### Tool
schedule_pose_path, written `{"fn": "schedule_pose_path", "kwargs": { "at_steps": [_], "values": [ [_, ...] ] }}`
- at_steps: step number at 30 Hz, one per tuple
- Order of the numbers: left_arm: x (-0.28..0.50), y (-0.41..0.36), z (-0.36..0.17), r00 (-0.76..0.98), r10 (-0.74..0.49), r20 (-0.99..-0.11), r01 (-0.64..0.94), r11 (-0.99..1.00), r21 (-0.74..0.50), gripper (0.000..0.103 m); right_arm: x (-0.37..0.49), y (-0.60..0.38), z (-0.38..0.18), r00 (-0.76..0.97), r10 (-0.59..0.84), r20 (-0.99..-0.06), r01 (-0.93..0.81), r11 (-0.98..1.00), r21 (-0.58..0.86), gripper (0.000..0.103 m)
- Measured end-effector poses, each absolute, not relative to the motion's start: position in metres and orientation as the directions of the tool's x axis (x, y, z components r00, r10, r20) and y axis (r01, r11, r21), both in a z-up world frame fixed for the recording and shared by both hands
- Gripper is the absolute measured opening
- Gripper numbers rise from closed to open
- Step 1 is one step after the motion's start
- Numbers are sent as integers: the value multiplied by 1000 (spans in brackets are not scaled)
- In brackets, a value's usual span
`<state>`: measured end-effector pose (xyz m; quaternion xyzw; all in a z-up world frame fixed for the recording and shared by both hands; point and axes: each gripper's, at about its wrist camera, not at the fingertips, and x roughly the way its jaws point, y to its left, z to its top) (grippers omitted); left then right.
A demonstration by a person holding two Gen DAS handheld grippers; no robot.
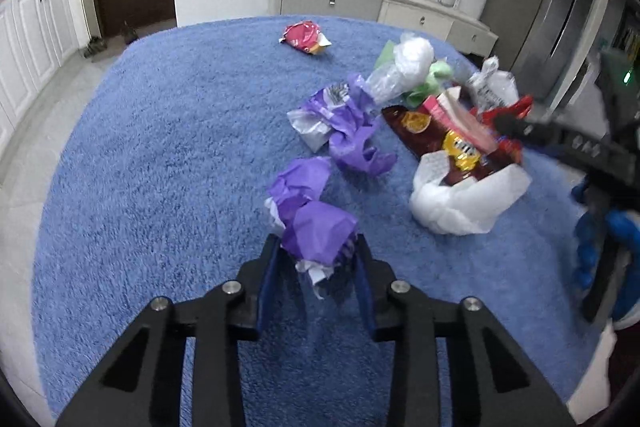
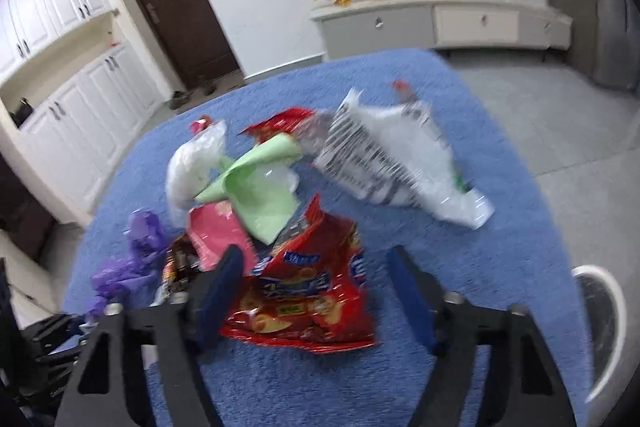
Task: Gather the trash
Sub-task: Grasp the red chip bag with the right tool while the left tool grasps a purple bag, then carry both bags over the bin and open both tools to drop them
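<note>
Left gripper [image 1: 318, 259] pinching crumpled purple plastic wrapper [image 1: 316, 231], light, soft; right gripper [image 2: 316, 291] spread astride crinkly red foil snack bag [image 2: 304, 291], slippery, best edge-gripped.

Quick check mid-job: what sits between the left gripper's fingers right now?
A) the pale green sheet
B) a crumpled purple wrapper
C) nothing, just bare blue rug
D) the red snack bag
B: in the left wrist view the left gripper has its fingers closed against both sides of the crumpled purple wrapper on the blue rug, while the red snack bag lies under the right gripper, whose fingers stand apart.
</note>
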<state>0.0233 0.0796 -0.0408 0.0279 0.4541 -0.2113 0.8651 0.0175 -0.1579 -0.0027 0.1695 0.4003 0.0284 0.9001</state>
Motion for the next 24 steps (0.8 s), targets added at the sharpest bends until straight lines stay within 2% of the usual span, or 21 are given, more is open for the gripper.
{"fn": "schedule_pose_path", "kwargs": {
  "at_steps": [9, 13, 19, 24],
  "values": [
    [2, 82, 2, 580, -357, -732, 424, 900, -103, 30, -20, -156, 17, 720, 193, -667, 42, 946, 320, 37],
    [-6, 70, 24, 591, -394, -704, 469, 878, -97, 31, -38, -162, 30, 749, 194, -634, 39, 942, 334, 36],
    [-6, 17, 48, 526, -515, -677, 601, 788, -133, 31, -74, -191, 50, 799, 161, -580, 71, 932, 356, 34],
    [-3, -66, 55, 449, -582, -678, 722, 684, -109, 31, -108, -245, 54, 824, 39, -565, 197, 915, 351, 34]
  ]
}}
